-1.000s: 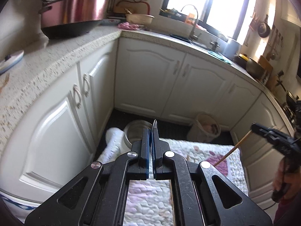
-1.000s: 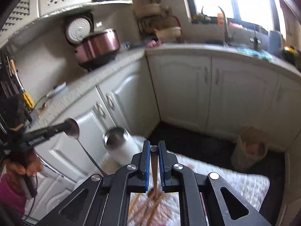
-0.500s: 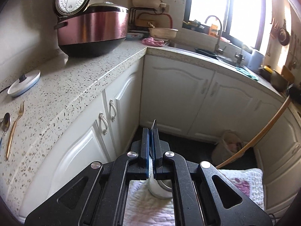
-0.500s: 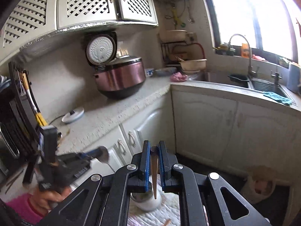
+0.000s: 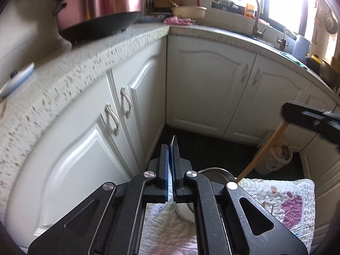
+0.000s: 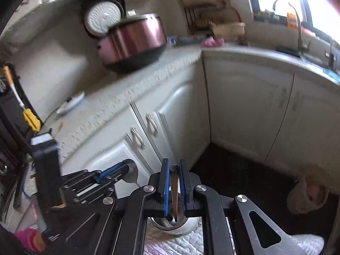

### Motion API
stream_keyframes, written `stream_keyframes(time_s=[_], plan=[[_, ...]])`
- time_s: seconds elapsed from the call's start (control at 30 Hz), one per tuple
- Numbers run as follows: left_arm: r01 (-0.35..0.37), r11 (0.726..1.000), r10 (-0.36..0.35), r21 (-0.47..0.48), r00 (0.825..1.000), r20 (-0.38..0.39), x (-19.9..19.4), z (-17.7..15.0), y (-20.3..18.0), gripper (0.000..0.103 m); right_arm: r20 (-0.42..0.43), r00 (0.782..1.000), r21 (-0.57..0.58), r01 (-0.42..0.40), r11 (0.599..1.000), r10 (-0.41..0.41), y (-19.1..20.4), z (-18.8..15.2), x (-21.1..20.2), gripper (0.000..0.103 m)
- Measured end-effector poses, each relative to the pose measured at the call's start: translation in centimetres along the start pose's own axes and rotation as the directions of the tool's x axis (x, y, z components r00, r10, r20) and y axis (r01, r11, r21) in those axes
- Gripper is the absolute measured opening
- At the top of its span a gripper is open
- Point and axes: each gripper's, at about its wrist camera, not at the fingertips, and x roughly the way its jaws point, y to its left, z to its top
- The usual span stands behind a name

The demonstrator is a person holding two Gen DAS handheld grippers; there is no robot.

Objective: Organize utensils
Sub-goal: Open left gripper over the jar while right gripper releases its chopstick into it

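My left gripper (image 5: 170, 148) is shut on a metal spoon (image 5: 173, 140); its bowl (image 6: 130, 173) shows past the fingertips in the right wrist view. My right gripper (image 6: 174, 165) is shut on a wooden chopstick (image 6: 174, 191). The chopstick points down into the open mouth of a steel utensil cup (image 6: 176, 225) that stands on a quilted cloth. From the left wrist view the same chopstick (image 5: 263, 150) slants down from the right gripper to the cup's rim (image 5: 214, 171).
The quilted cloth (image 5: 282, 201) covers a low surface below both grippers. White cabinet doors (image 5: 208, 89) and a speckled counter (image 5: 85, 63) with a rice cooker (image 5: 97, 10) stand beyond. A bin (image 5: 278, 155) sits on the dark floor.
Both grippers have dropped and tilted downward again. The chopstick's lower end has come over the cup's mouth. The left gripper with the spoon has come close beside the right one.
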Motion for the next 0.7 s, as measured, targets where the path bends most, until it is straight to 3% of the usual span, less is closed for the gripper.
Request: stream_keyframes(time_s=[0.23,0.3,0.37,0.4,0.43,0.7], plan=[[0.033,0.999,-0.034,-0.029,0.999,-0.019,0.7,-0.2,0.1,0.001,-0.021,0.999,0.112,-0.031,0.993,0.034,-2.4,-0.8,1.6,0.010],[0.047,0.998,-0.047,-0.044,0.999,-0.020,0.6,-0.3,0.2,0.005,-0.013,0.999,0.117,-0.032,0.993,0.033,-2.6,-1.3,1.3,0.031],[0.056,0.996,-0.058,-0.064,0.998,-0.020,0.3,-0.4,0.5,0.019,0.005,1.000,0.111,-0.031,0.993,0.030,-2.5,-1.7,0.7,0.046],[0.062,0.995,-0.064,-0.072,0.998,-0.019,0.1,-0.4,0.5,0.032,0.009,1.000,0.108,-0.031,0.994,0.030,-2.4,-1.9,0.5,0.046],[0.069,0.994,-0.071,-0.080,0.997,-0.017,-0.2,-0.6,0.6,0.037,0.003,1.000,0.103,-0.032,0.994,0.031,-2.4,-2.2,0.2,0.046],[0.096,0.990,-0.097,-0.104,0.995,-0.006,-3.1,-2.3,1.1,0.038,-0.022,0.999,0.118,-0.022,0.993,0.025,-3.1,-5.4,-2.5,0.046]])
